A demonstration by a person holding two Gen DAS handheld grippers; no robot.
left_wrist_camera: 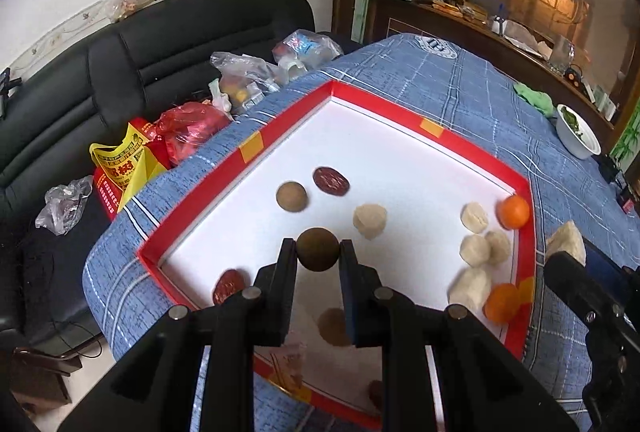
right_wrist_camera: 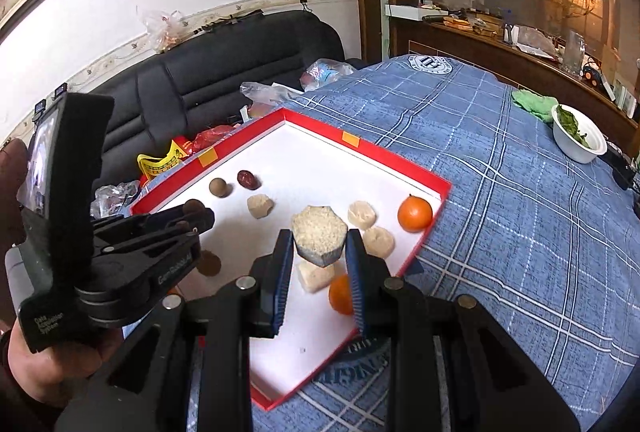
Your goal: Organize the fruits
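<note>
A red-rimmed white tray sits on a table under a blue plaid cloth. The left gripper is closed around a brown round fruit, held above the tray's near left part. The right gripper pinches a pale hexagonal cake above the tray's near right edge, over loose cakes and oranges.

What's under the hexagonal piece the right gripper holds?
Under the hexagonal piece in the right gripper: a pale chunk and an orange on the tray. Their full outlines are hidden.
</note>
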